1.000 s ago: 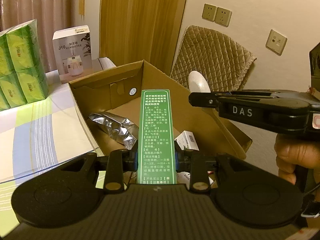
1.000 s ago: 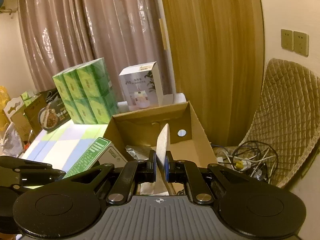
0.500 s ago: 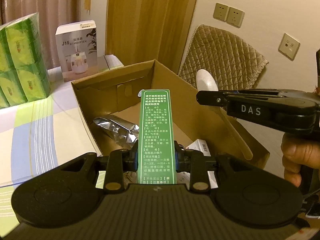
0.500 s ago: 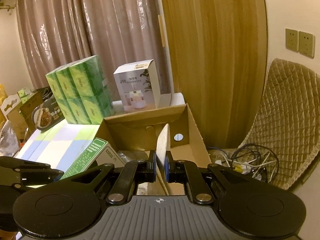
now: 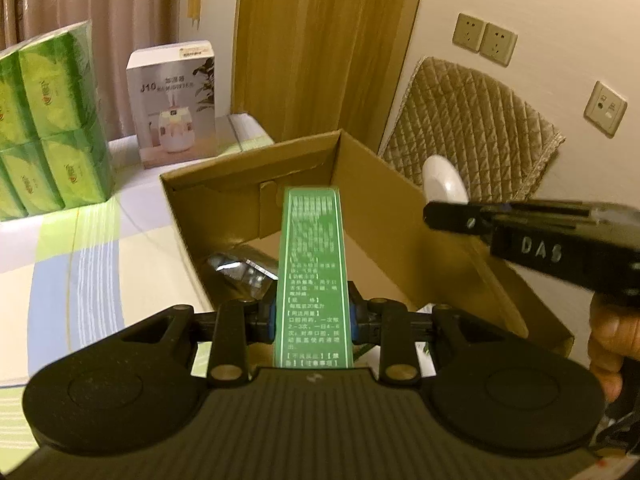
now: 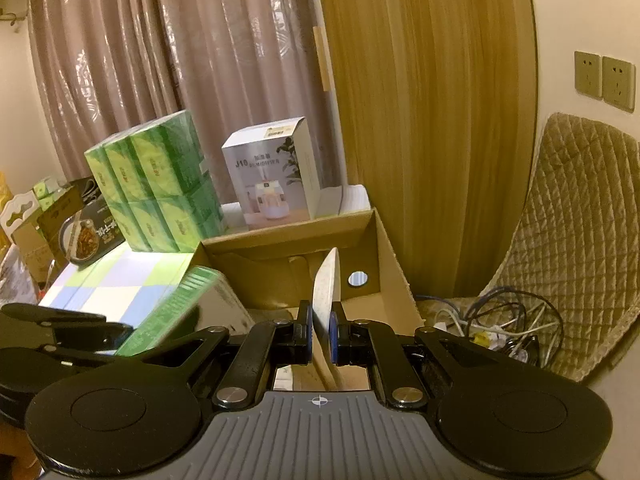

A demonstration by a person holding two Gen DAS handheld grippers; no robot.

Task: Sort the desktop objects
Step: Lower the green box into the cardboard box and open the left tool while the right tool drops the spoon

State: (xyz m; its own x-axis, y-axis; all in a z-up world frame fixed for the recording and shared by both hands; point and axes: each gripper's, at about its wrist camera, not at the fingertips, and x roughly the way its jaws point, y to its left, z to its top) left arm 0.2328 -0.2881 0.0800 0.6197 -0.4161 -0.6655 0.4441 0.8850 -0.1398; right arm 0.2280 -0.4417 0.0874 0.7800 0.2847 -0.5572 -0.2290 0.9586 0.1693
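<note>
My left gripper (image 5: 313,320) is shut on a long green box (image 5: 313,272) printed with white text, held above the near edge of an open cardboard box (image 5: 368,184). A crumpled silver foil pack (image 5: 236,270) lies inside the cardboard box. My right gripper (image 6: 320,338) is shut on a white spoon (image 6: 326,288), held edge-on over the same cardboard box (image 6: 384,248). In the left wrist view the right gripper (image 5: 430,214) hangs at the right, the spoon's bowl (image 5: 442,180) sticking up past it. The green box (image 6: 176,308) shows at the left of the right wrist view.
Green tissue packs (image 5: 44,120) and a white humidifier carton (image 5: 176,104) stand on the checked tablecloth (image 5: 80,264) behind the cardboard box. A quilted chair (image 6: 576,232) and tangled cables (image 6: 492,328) lie to the right. A person's hand (image 5: 608,340) holds the right gripper.
Both grippers have moved up and back from the cardboard box, still holding the green box and the spoon. The box interior shows less in the left wrist view.
</note>
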